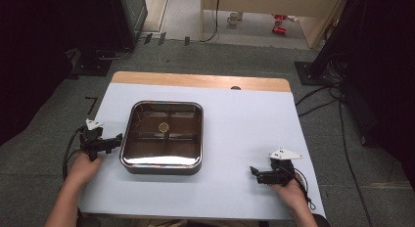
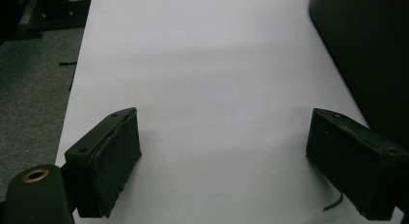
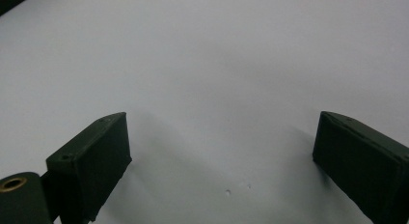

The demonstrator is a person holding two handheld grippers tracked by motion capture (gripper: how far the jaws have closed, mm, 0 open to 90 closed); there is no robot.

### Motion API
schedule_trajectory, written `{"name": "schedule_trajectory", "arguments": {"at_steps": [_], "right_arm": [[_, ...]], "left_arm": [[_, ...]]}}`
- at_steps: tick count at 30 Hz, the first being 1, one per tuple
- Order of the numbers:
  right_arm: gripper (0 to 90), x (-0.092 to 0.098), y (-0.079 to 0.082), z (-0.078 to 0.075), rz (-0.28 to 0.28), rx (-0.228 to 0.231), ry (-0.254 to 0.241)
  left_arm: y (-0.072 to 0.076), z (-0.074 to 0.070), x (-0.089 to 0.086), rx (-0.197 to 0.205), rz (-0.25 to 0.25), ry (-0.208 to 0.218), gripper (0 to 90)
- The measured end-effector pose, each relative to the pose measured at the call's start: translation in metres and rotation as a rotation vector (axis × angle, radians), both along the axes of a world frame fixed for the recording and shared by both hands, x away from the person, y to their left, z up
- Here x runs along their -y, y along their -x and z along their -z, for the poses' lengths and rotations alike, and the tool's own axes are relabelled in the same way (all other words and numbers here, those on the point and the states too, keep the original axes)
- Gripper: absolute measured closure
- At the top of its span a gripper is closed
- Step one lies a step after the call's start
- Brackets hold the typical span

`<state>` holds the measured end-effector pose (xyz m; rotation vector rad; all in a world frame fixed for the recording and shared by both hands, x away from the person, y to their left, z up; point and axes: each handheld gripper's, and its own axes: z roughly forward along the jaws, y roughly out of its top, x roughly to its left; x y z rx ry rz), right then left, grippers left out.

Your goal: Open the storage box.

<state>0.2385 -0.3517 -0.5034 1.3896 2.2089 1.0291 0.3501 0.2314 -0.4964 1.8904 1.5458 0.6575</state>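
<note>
Jaws apart: left gripper (image 1: 117, 140) beside pan (image 1: 162, 137); right gripper (image 1: 253, 172) empty.

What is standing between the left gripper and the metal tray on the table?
Nothing visible. The left gripper is open just beside the metal tray, and only bare white table cover lies between its jaws, with the tray's dark wall at the right.

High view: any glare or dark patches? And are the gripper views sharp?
High view: a bright band of glare runs along the near rim of the metal tray; the room's left and right edges fall into black. Left gripper view: soft, with a faint shadow band across the white sheet and the tray's side a dark mass at top right. Right gripper view: evenly lit, slightly blurred, soft shadows beside the jaws.
</note>
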Motion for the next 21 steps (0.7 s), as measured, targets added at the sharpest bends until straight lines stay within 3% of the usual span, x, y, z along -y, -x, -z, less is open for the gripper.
{"name": "schedule_trajectory", "arguments": {"at_steps": [21], "right_arm": [[3.9, -0.0060, 0.0006, 0.0008, -0.006, 0.007, 0.059]], "left_arm": [[0.0000, 0.0000, 0.0000, 0.000, 0.000, 0.000, 11.8]]}}
